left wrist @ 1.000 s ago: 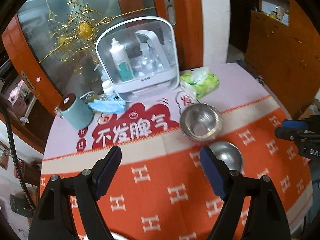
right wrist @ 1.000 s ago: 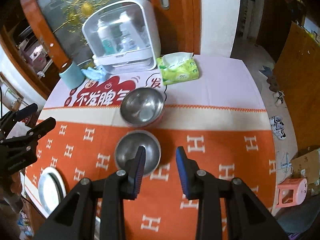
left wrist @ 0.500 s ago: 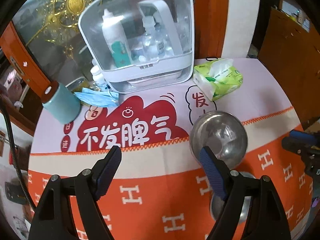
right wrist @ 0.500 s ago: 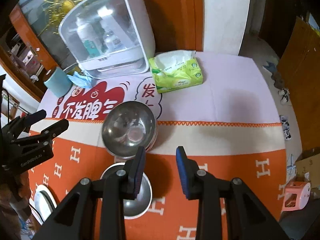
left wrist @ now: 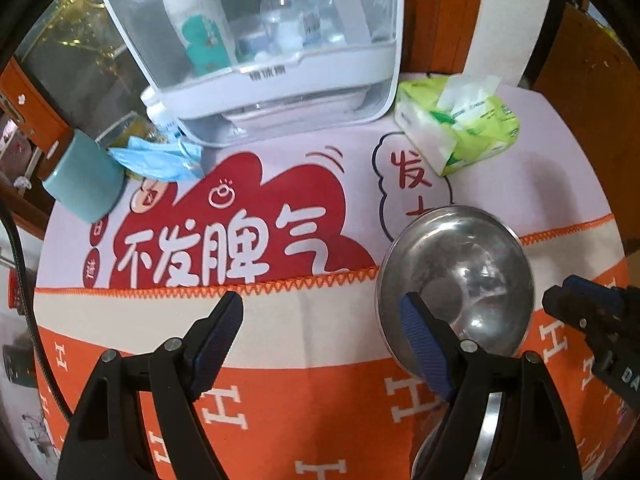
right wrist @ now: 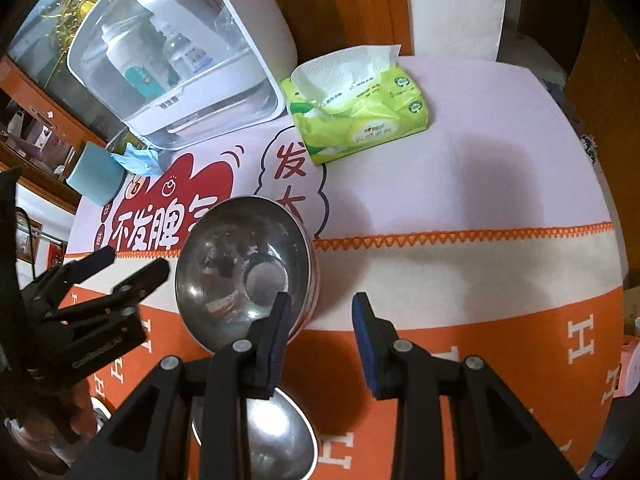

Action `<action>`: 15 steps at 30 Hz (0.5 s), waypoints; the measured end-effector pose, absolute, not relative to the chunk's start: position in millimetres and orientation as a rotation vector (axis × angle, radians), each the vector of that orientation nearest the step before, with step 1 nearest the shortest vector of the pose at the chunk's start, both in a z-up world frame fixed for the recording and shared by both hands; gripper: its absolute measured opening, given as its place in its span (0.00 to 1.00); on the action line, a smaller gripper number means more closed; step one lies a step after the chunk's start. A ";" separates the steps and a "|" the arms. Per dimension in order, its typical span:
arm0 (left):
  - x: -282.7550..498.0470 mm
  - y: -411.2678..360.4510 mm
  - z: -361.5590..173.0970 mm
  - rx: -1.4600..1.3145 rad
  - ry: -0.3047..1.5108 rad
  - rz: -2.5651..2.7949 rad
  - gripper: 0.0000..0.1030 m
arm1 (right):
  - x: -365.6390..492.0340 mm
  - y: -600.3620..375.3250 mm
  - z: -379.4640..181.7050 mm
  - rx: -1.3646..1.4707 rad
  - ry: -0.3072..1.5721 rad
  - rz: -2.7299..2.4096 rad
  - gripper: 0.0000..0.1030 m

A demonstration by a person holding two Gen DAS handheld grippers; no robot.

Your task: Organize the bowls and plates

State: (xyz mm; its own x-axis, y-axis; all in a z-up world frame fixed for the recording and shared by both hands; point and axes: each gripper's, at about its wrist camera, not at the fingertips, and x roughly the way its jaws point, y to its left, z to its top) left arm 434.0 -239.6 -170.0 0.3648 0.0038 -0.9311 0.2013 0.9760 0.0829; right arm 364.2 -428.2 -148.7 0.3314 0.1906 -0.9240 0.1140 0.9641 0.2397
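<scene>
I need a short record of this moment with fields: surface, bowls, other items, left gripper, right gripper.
surface: table under an orange and white tablecloth
bowls: steel bowl upright on the cloth; second steel bowl nearer the cameras, partly hidden
other items: green tissue pack; white storage box with bottles; teal cup; blue face mask
left gripper: open, empty, one finger in front of the first bowl's rim
right gripper: open, narrower gap, empty, beside the same bowl
</scene>
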 end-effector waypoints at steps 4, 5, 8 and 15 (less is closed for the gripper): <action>440.5 -243.7 -188.0 0.210 1.227 -0.130 0.76 | 369.7 -425.2 -154.8 0.281 1.250 0.057 0.31; 441.4 -243.9 -191.5 0.207 1.235 -0.133 0.75 | 371.0 -423.4 -156.5 0.275 1.253 0.056 0.31; 445.3 -243.4 -202.7 0.179 1.276 -0.154 0.66 | 374.4 -420.2 -162.9 0.265 1.265 0.052 0.31; 450.2 -244.3 -211.0 0.074 1.334 -0.241 0.23 | 378.2 -420.8 -182.8 0.343 1.312 0.076 0.15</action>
